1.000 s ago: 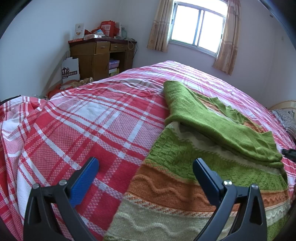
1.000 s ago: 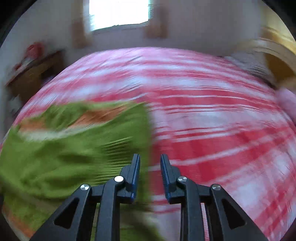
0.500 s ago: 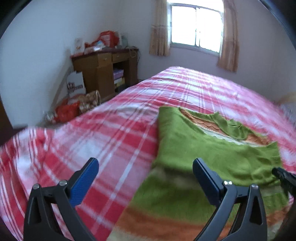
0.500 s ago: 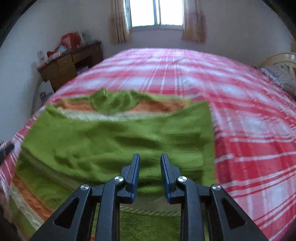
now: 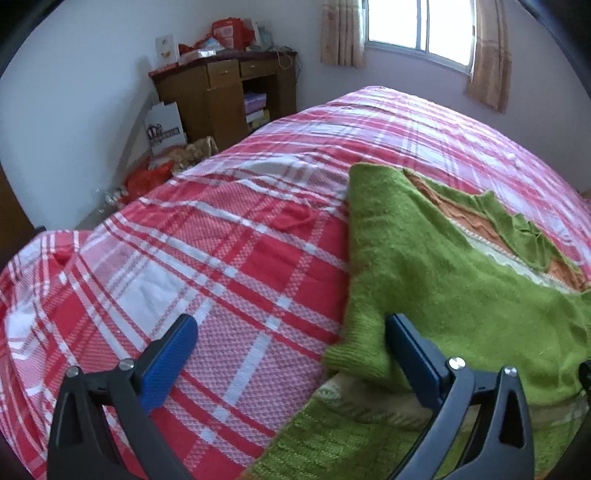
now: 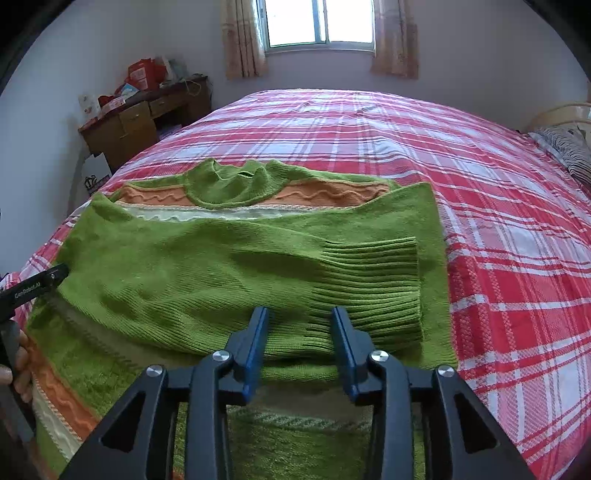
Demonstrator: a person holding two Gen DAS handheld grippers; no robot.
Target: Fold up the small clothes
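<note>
A green knitted sweater [image 6: 207, 266] with orange and cream wavy bands lies flat on the red-and-white plaid bedspread [image 6: 498, 229], collar toward the far window. Both sleeves are folded in across the chest; the upper sleeve runs left to right and ends in a ribbed cuff [image 6: 369, 280] near the sweater's right edge.

The right gripper [image 6: 300, 317] hangs just above the near edge of that folded sleeve, beside the cuff. Its blue-padded jaws have just been opening and now stand parted, with nothing pinched between them; the knit lies below the tips, released.

The left gripper [image 5: 290, 326] sits at the sweater's left side with its jaws spread wide. Its right finger [image 5: 410, 350] is against the folded sleeve's near-left corner, and its left finger [image 5: 170, 350] is over bare bedspread; it grips nothing. In the right wrist view this gripper's dark tip shows at the far left edge of the sweater, with a person's fingers [image 6: 20, 365] below it.

A wooden desk [image 5: 225, 92] piled with red packages stands at the far left against the wall, a white paper bag [image 5: 164, 127] leaning beside it. Curtains [image 6: 242, 37] frame the window [image 6: 319, 22]. A striped cloth [image 6: 565, 151] lies at the far right of the bed.
</note>
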